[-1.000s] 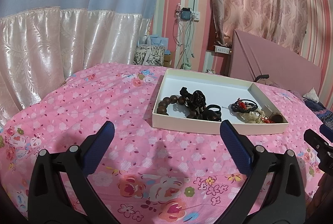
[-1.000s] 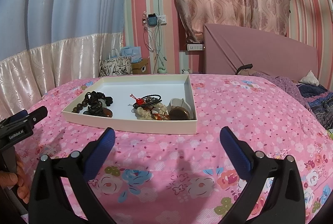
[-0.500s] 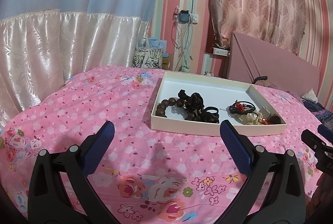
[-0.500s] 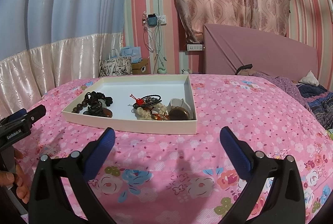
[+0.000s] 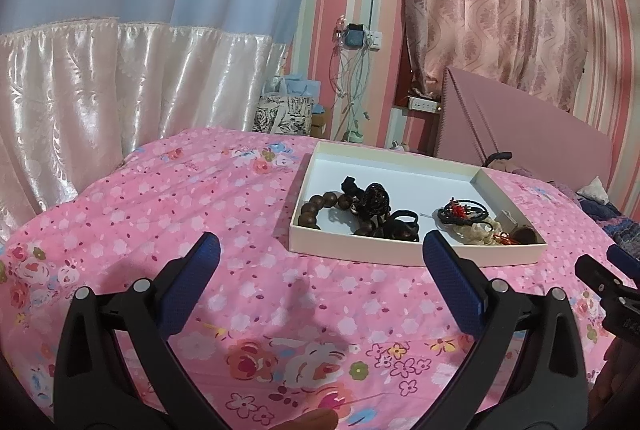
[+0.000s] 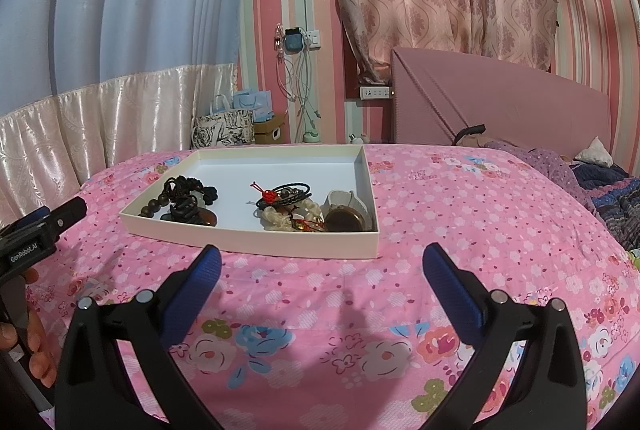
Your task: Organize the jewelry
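A shallow cream tray [image 5: 404, 254] [image 6: 256, 244] lies on the pink flowered bedspread. Inside it sit a brown wooden bead bracelet [image 5: 320, 204] [image 6: 154, 208], a tangle of black cords [image 5: 372, 198] [image 6: 188, 190], a black braided bracelet with a red knot [image 5: 460, 212] [image 6: 280, 194], a pale bead string [image 6: 292, 216] and a round brown piece [image 6: 344, 220]. My left gripper [image 5: 320, 258] stands open above the bedspread, short of the tray's near wall. My right gripper [image 6: 320, 262] is open too, just before the tray's near right corner. Both are empty.
The bedspread [image 5: 200, 198] stretches wide to the left of the tray. A pink headboard [image 6: 500, 102] rises behind, with crumpled bedding [image 6: 592, 182] at the right. Curtains, a wall socket with cables [image 6: 296, 46] and bags [image 6: 224, 128] stand beyond the bed. A hand [image 6: 28, 342] holds the left gripper.
The left gripper's view has drawn back and tilted up a little, so the tray sits slightly farther and to the right. The right gripper has barely moved. Both stay open.
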The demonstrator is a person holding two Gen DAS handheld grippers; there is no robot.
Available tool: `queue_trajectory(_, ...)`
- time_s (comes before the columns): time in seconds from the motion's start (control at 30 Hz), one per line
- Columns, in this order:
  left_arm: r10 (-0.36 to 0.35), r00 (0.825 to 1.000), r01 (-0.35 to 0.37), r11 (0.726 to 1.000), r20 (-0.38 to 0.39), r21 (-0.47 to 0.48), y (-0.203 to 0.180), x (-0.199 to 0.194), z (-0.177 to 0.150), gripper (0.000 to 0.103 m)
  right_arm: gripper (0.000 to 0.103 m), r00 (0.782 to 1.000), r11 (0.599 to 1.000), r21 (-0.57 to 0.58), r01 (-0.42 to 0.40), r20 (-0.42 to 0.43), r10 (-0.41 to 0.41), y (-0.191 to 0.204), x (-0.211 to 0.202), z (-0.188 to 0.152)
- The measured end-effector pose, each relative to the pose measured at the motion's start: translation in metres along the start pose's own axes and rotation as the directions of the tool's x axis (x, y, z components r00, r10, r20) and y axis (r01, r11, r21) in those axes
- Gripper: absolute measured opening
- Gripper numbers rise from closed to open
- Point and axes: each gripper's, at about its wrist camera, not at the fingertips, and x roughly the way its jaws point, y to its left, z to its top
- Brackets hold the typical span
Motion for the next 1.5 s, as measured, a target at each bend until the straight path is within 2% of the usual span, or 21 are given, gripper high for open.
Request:
queue_trajectory(0.2, 0.028, 1.0, -0.028, 1.0, -0.013, 0.001, -0.001, 0.004, 0.0, 0.1, 0.101, 1.0, 1.0, 0.0, 0.0, 0.001, 0.0, 0.0, 0.0, 0.0)
queue_trajectory(0.8, 0.017, 0.998, -0.017, 1.0, -0.053, 0.007, -0.003, 0.01, -0.002, 0.1, 0.1, 1.0, 1.0, 0.0, 0.0, -0.001, 0.0, 0.0, 0.001, 0.0)
queue_trajectory(1.5, 0.018, 0.999, -0.016, 0.999, -0.049, 0.03, -0.007, 0.01, -0.003, 0.1, 0.101, 1.0, 1.0, -0.001, 0.0, 0.0, 0.0, 0.0, 0.0, 0.0)
